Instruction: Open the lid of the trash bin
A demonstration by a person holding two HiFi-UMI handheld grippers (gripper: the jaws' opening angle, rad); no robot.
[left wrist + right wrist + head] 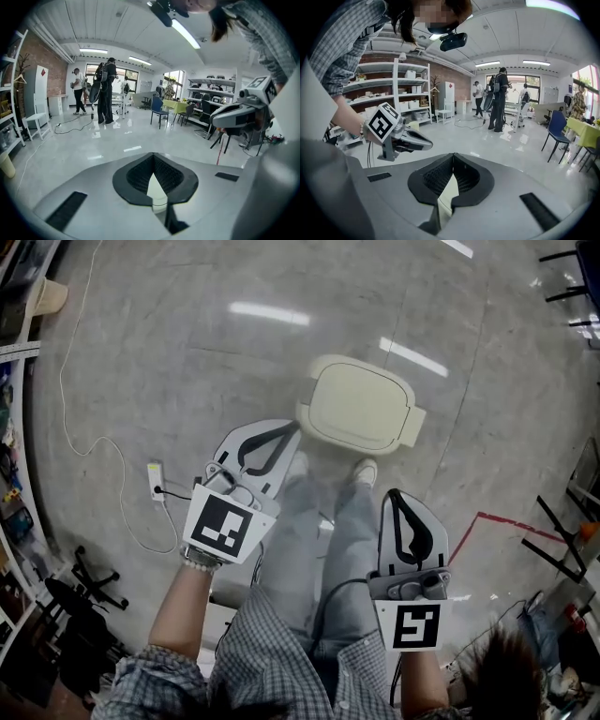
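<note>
Standing over the trash bin [328, 435], I am looking down at its cream lid [358, 397], which is lying flat and shut on top of it. The bin is sitting on the grey floor [187, 362] just ahead of my 2 shoes [365, 470]. I am holding my left gripper [284, 433] with its tips pointing toward the bin; from the head view they are showing just beside the lid's near left edge, and I cannot tell whether they are touching it. Its jaws are pressing together at the tips with nothing between them, as the left gripper view [153, 156] is showing. I am keeping my right gripper [395, 497] further back beside my right leg, apart from the bin, with its jaws likewise meeting on nothing [453, 156].
</note>
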